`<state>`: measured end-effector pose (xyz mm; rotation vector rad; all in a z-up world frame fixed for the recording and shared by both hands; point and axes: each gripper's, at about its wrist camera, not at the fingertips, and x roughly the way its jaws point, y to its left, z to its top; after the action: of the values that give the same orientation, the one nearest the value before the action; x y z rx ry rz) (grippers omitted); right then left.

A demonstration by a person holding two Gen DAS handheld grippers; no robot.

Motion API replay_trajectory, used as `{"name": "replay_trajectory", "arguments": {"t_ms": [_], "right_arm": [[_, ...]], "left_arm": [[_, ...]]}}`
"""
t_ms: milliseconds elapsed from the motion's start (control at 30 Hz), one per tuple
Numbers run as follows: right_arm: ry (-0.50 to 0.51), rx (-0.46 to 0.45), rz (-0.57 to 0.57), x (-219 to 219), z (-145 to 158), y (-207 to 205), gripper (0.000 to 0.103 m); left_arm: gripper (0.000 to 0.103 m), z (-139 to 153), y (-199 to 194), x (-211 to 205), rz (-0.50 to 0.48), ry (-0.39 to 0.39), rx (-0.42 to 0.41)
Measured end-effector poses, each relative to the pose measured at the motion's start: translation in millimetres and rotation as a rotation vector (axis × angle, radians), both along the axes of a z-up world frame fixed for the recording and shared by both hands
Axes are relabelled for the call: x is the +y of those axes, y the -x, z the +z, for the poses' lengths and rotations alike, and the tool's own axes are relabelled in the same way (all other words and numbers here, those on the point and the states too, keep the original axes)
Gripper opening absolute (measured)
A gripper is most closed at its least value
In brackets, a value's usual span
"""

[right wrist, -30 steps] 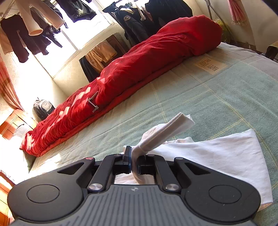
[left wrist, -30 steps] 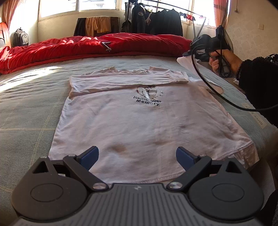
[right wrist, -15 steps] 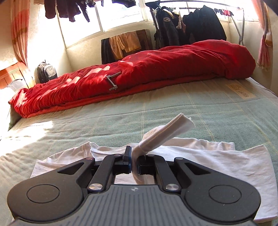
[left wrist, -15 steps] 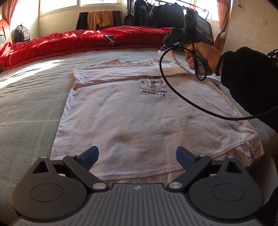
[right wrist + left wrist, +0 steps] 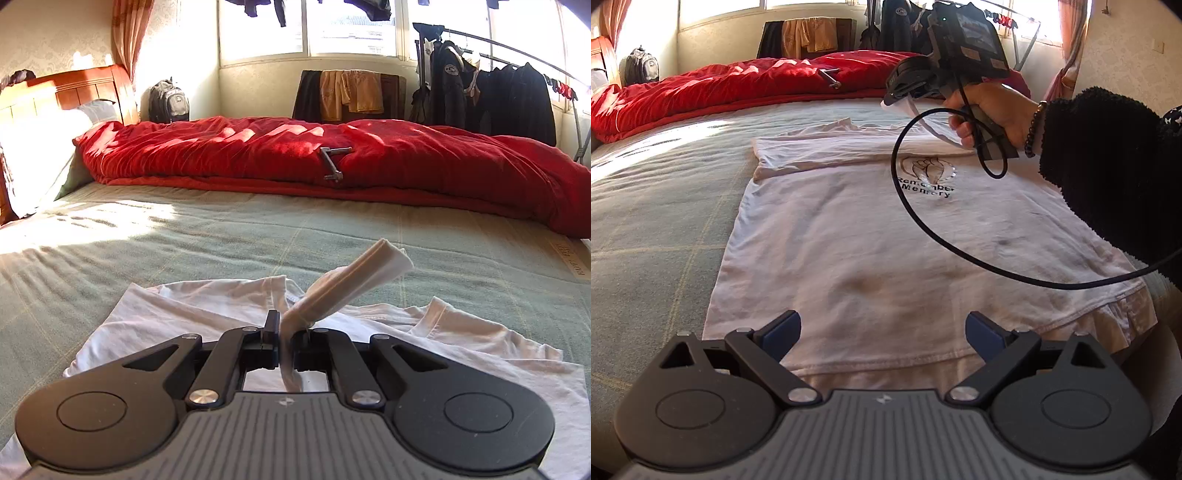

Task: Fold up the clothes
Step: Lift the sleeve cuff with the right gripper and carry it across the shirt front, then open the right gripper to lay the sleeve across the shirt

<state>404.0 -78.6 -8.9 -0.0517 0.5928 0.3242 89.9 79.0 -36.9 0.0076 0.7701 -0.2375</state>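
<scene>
Sunlit windows (image 5: 354, 33); red duvet (image 5: 332, 162) on green bed (image 5: 184, 236); wooden headboard (image 5: 74, 92)

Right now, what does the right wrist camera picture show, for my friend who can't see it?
The right tongs are shut on a bunched sleeve of a white T-shirt lying flat on a green bed. Behind it are a rolled red quilt and sunny windows.

- My left wrist view sits low at the bed's (image 5: 657, 221) near edge, just behind the T-shirt (image 5: 849, 236) hem, facing the far edge.
- My right wrist view sits close above the T-shirt's collar end, mid-bed, facing likewise.
- Both share the T-shirt's collar end and the red quilt (image 5: 295, 147) along the far edge.
</scene>
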Motion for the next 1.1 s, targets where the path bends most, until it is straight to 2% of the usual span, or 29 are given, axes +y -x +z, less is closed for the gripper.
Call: {"name": "replay_trajectory", "arguments": {"t_ms": [300, 867, 1033, 1100], "right_arm": [[0.084, 0.038, 0.111, 35.2, -24.1, 12.9, 0.007], [0.203, 0.047, 0.171, 65.7, -44.2, 10.9, 0.008], [0.236, 0.032, 0.190, 72.5, -46.6, 16.7, 0.020], [0.246, 0.020, 0.214, 76.0, -44.0, 21.7, 0.035]], "left_arm": [[0.096, -1.7, 1.4, 4.2, 0.010, 0.008, 0.003], [0.096, -2.5, 7.1, 10.7, 0.029, 0.021, 0.004], [0.096, -2.5, 8.3, 12.7, 0.032, 0.022, 0.006], [0.096, -2.4, 8.1, 13.3, 0.032, 0.027, 0.007]]}}
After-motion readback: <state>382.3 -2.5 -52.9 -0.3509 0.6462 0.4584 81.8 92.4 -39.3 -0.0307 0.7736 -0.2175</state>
